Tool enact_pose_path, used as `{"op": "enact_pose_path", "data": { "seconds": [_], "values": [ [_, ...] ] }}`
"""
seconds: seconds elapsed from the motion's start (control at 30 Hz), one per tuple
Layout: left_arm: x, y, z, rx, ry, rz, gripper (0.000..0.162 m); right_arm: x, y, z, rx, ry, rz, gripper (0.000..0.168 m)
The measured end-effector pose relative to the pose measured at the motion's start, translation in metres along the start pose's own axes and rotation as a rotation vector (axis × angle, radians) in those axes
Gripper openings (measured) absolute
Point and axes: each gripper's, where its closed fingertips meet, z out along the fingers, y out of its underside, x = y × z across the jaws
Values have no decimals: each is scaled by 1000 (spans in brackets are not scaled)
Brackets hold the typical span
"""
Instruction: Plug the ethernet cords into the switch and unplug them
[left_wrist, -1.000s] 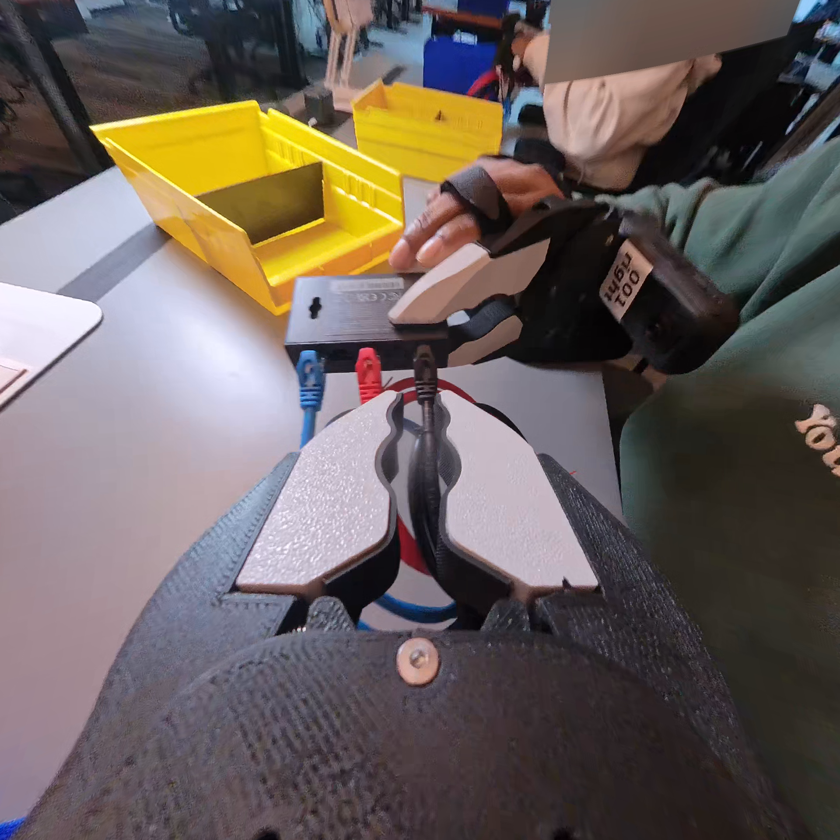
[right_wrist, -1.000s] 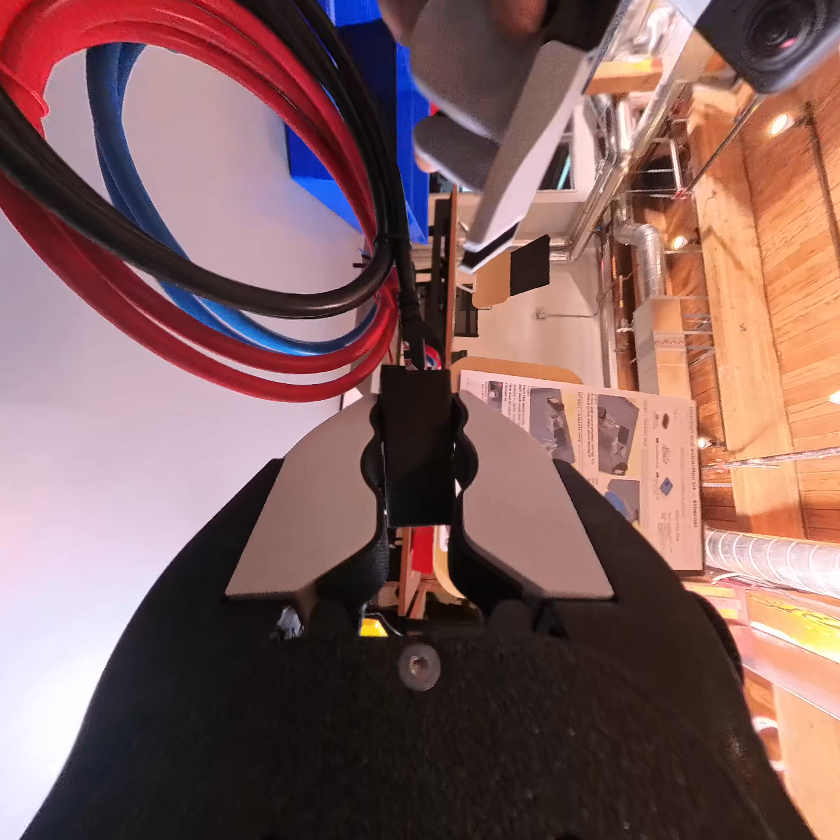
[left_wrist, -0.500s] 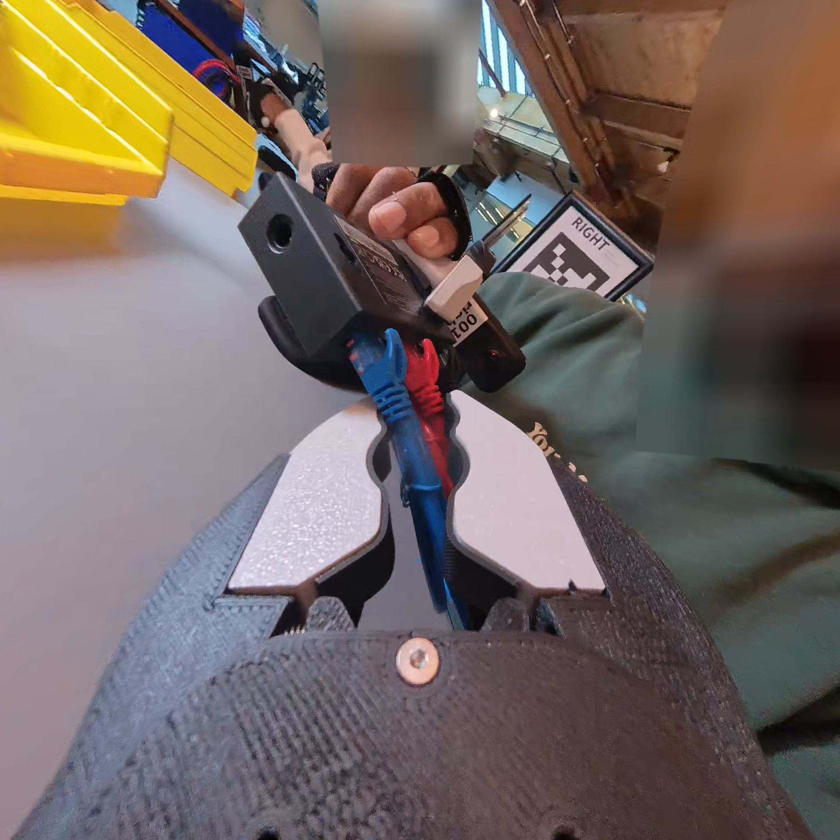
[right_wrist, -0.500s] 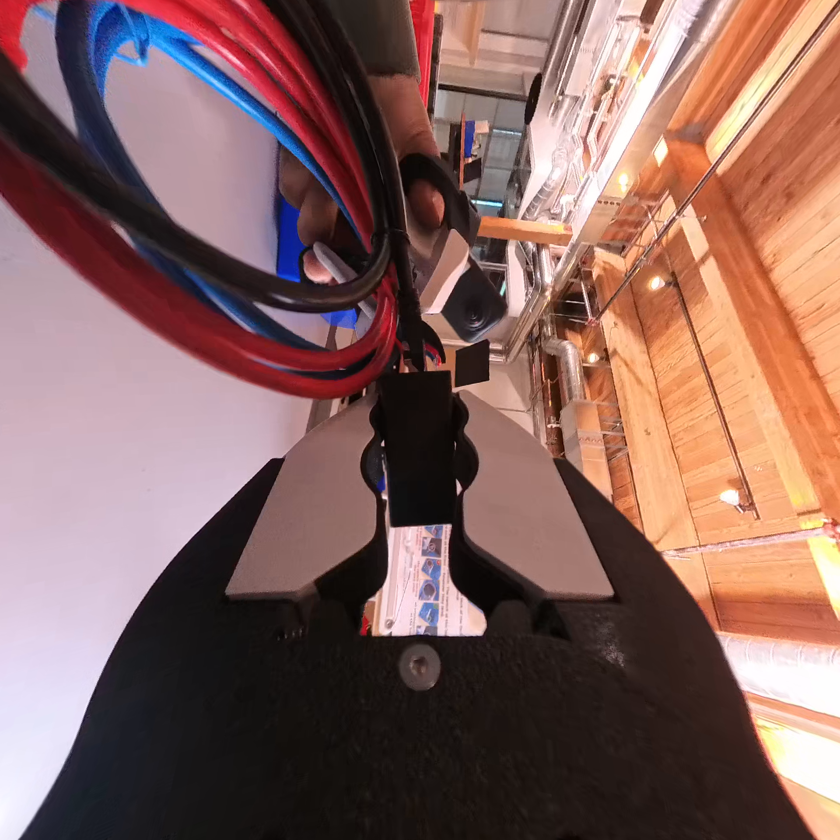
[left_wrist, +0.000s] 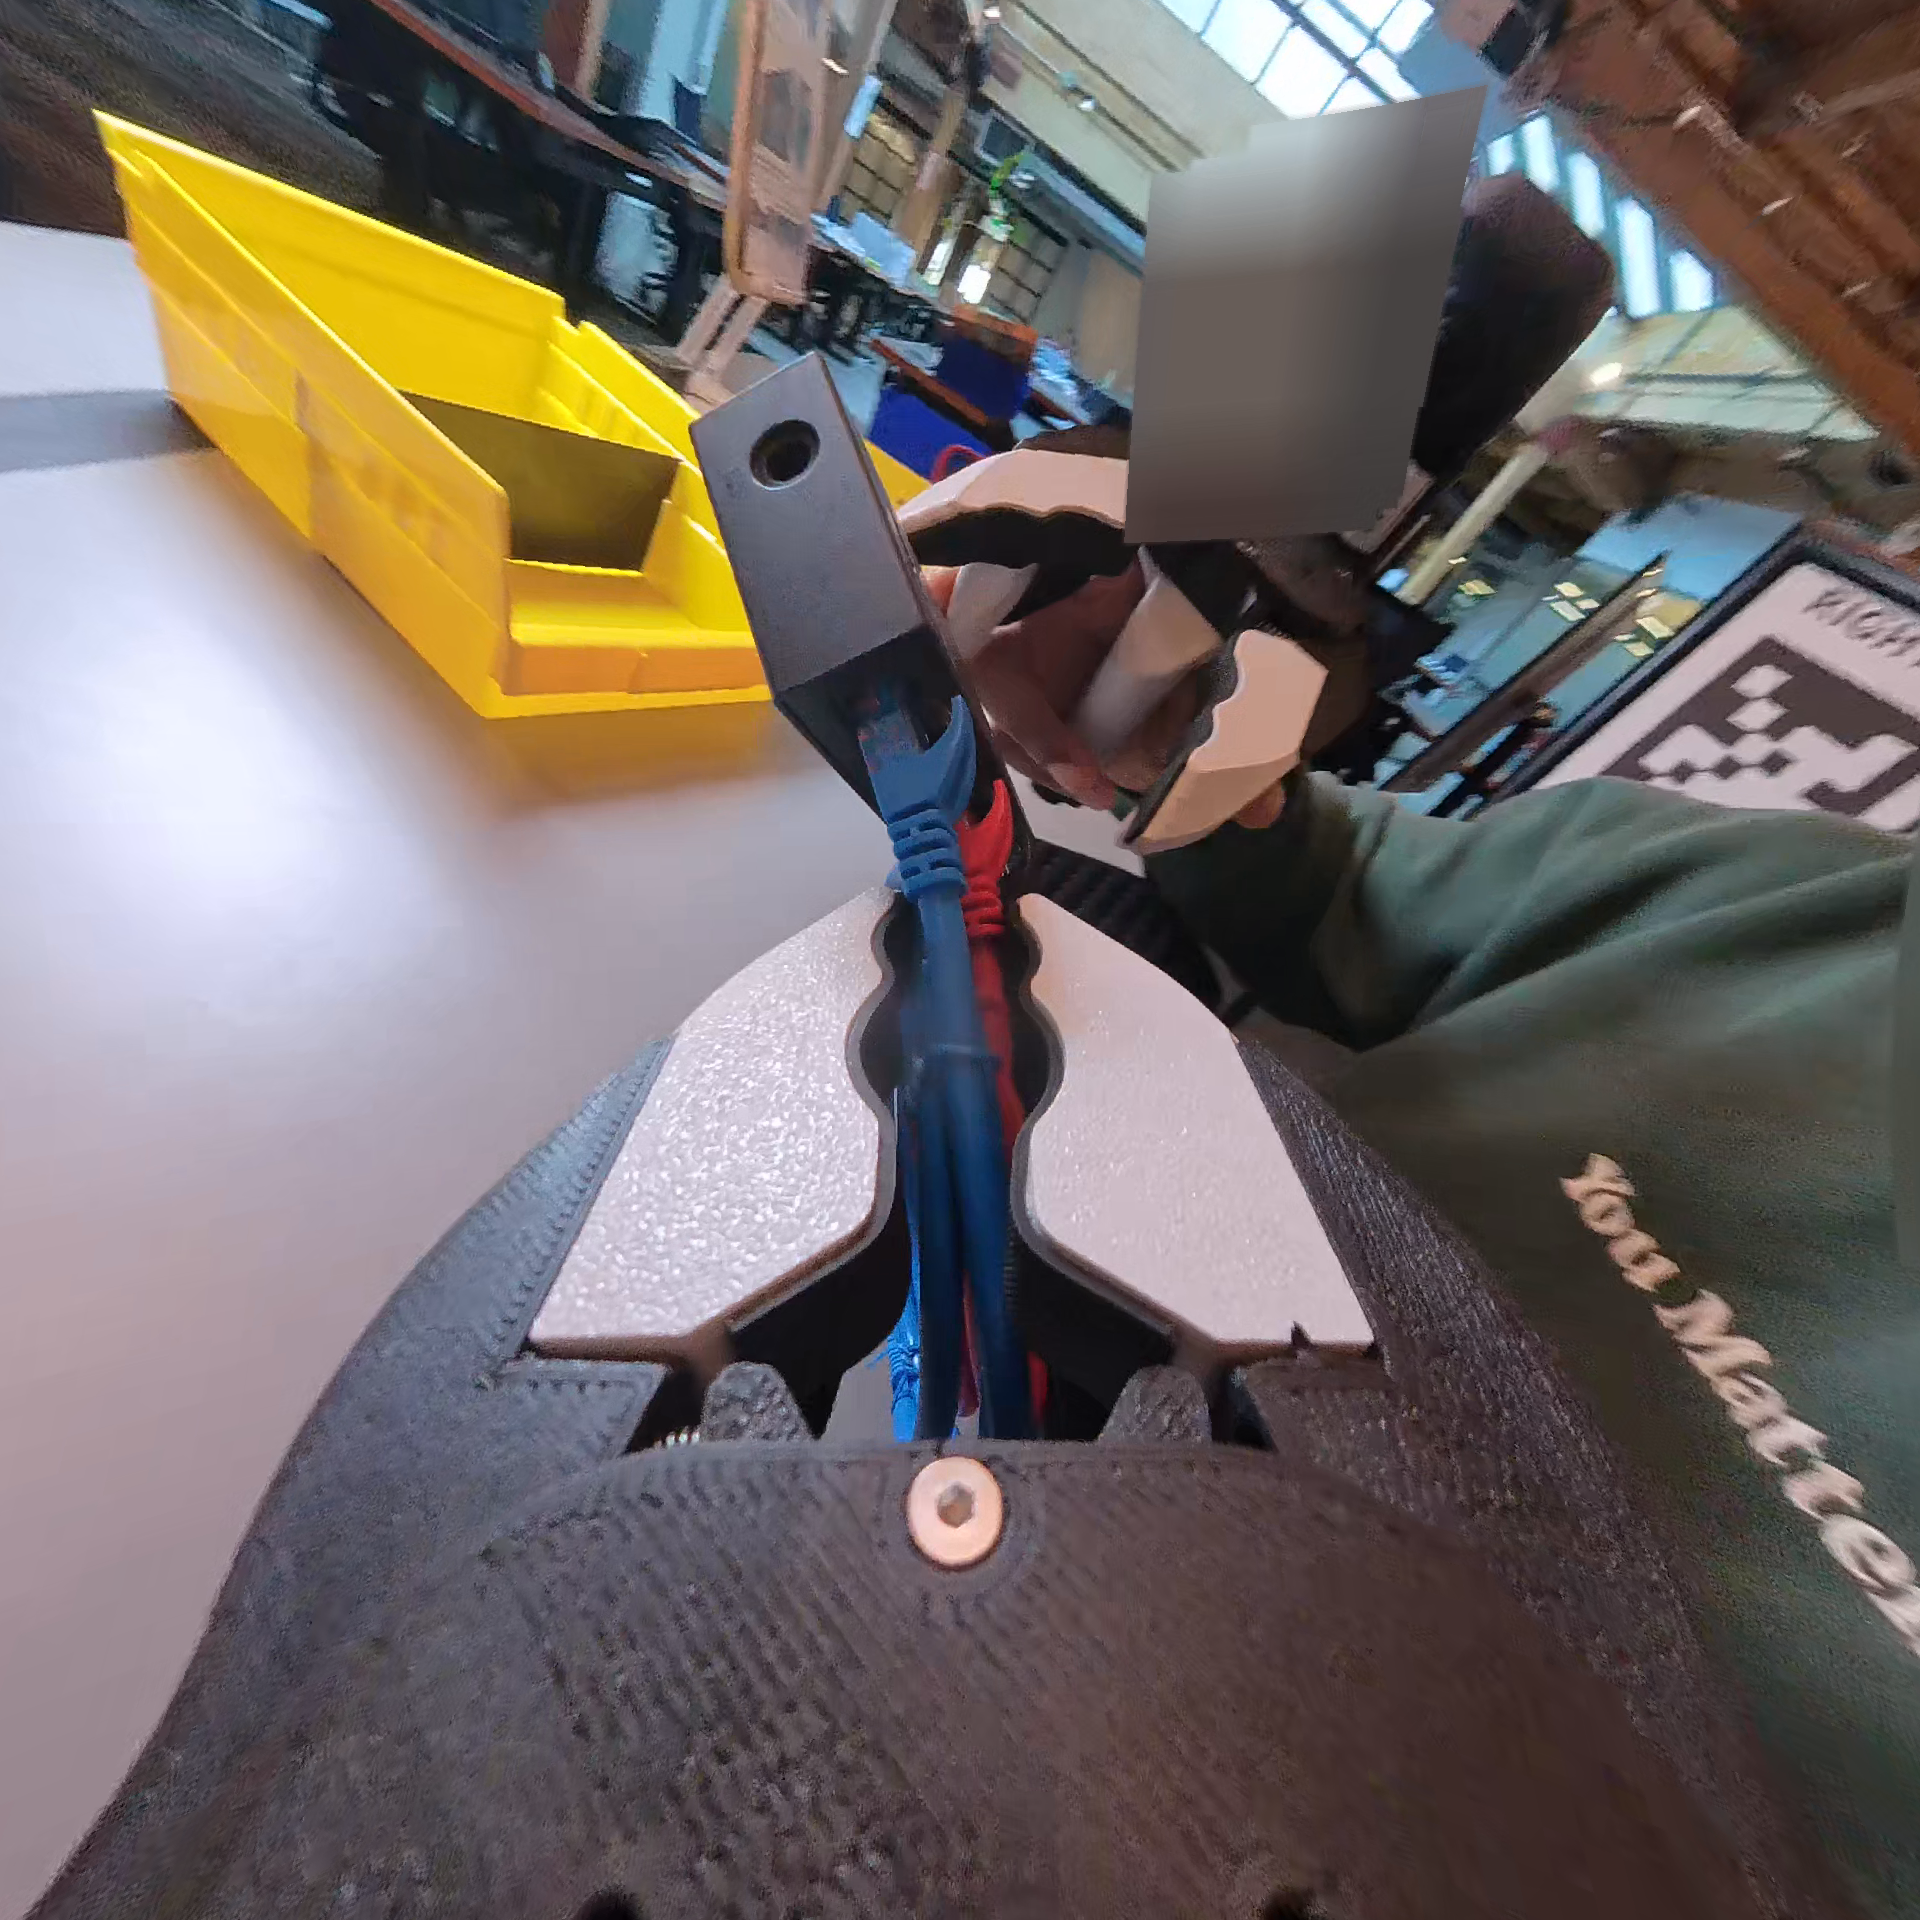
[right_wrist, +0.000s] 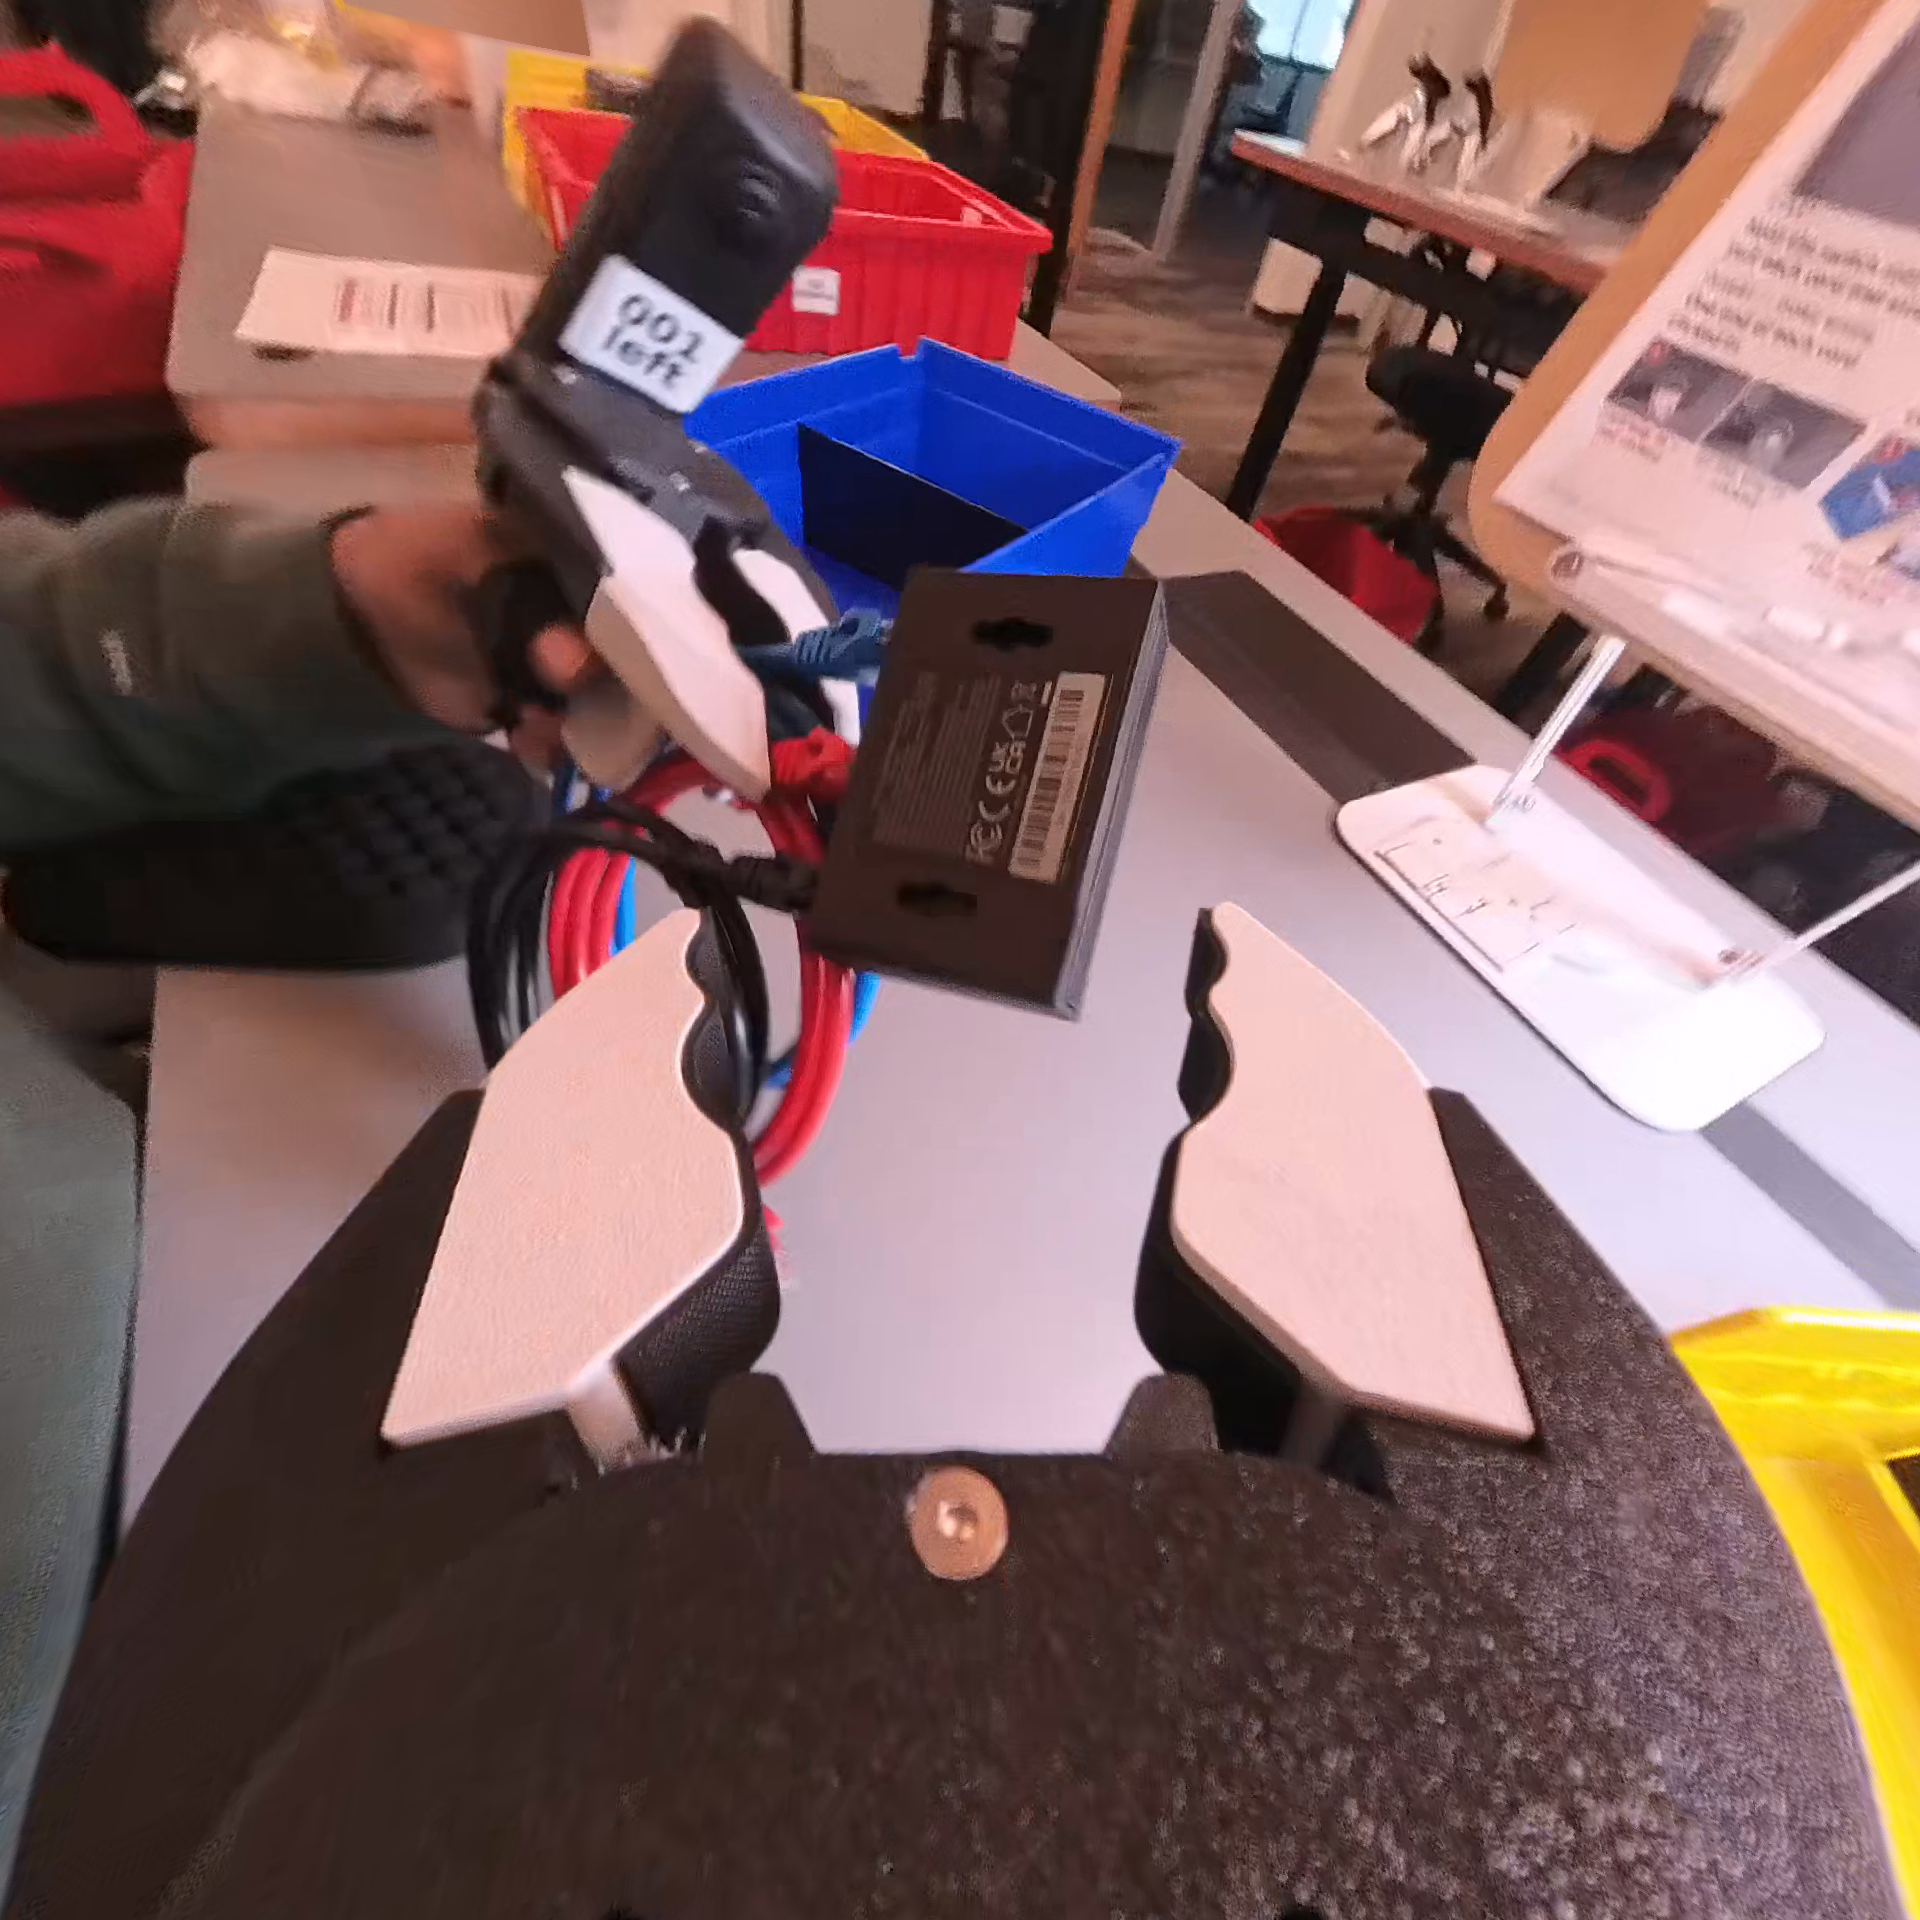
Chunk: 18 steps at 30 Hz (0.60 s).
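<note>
The black switch (left_wrist: 821, 561) hangs tilted in the air above the grey table (left_wrist: 260, 831). A blue plug (left_wrist: 914, 790) and a red plug (left_wrist: 982, 862) sit in its ports. My left gripper (left_wrist: 956, 914) is shut on the blue and red cords just below the plugs. In the right wrist view the switch (right_wrist: 997, 790) shows its labelled underside, with a black cord (right_wrist: 727, 997) plugged in and red cord loops (right_wrist: 800, 1039) hanging. My right gripper (right_wrist: 956, 925) is open and empty just in front of the switch. The left gripper (right_wrist: 790, 696) is beside the switch.
A yellow bin (left_wrist: 416, 416) stands on the table beyond the switch. A blue bin (right_wrist: 935, 457) and a red bin (right_wrist: 894, 249) stand behind it in the right wrist view. A white stand with a poster (right_wrist: 1558, 935) is to the right. Spacing between my two grippers at the tips: around 6 cm.
My right gripper let go of the switch, opened wide and drew back. The switch now hangs from the cords in my left gripper, lifted off the table.
</note>
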Motion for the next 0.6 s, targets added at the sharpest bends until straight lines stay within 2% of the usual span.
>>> {"op": "enact_pose_path", "data": {
  "seconds": [0.1, 0.17, 0.27, 0.33, 0.37, 0.47, 0.6],
  "values": [
    [3, 5, 10, -24, -89, 90, 17, -2, 0, 19, -65, -15, 83, 87],
    [7, 7, 13, -35, -133, 120, 17, -1, 5, 31, -112, -41, 80, 75],
    [9, 6, 8, -20, -156, 162, 17, -4, 4, 34, -149, -123, 42, 74],
    [12, 5, 5, -15, -135, 177, 17, -7, -2, 31, -159, -132, -12, 71],
    [14, 2, 2, 5, -108, 180, 16, -6, -7, 27, -150, -140, -14, 62],
    [22, -13, -5, 86, -35, 164, 16, 6, -15, 13, -162, -154, 2, 62],
    [16, -28, -14, 174, -63, 207, 19, 35, -23, -10, -196, -103, -10, 61]
  ]
}}
